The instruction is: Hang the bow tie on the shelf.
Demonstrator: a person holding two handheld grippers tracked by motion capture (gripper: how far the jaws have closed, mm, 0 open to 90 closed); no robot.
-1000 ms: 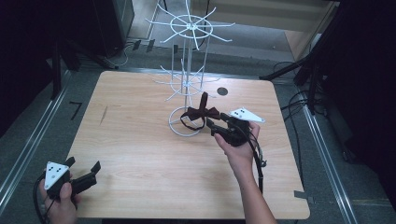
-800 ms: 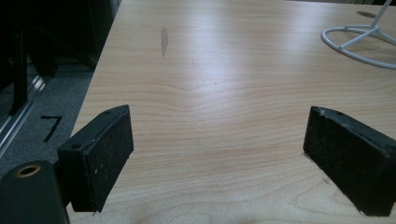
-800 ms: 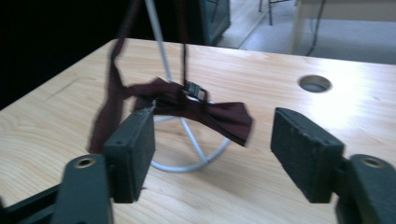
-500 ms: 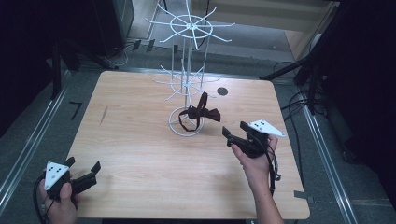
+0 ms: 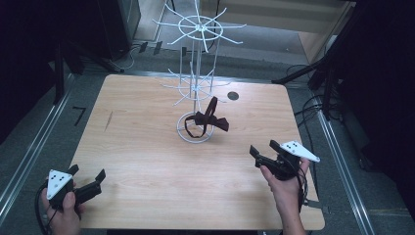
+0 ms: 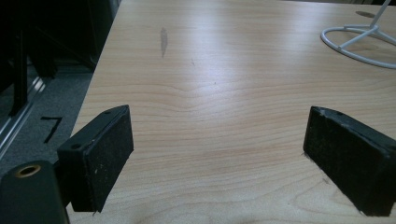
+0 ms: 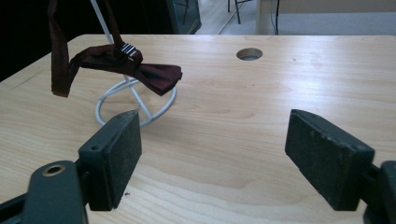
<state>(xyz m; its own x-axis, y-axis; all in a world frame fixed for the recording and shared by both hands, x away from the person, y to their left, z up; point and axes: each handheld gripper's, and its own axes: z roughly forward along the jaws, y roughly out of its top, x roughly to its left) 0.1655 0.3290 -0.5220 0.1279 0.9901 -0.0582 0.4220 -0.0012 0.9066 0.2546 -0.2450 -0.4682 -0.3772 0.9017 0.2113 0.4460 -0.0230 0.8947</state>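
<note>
A dark brown bow tie hangs by its strap from a low arm of the white wire rack, just above the rack's base ring. In the right gripper view the bow tie dangles ahead and to the left over the ring. My right gripper is near the table's right front, apart from the tie. Its jaws have just been opening and stand open with nothing between them. My left gripper rests at the front left corner, open over bare wood.
The wooden table has a round hole behind the rack and a dark smudge at the left. Metal rails and cables run along the floor on both sides. The rack's upper wire arms spread wide above the table's middle.
My right gripper has drawn back from the bow tie toward the near right and its jaws have spread. The tie stays hanging on the rack. The left gripper has kept still.
</note>
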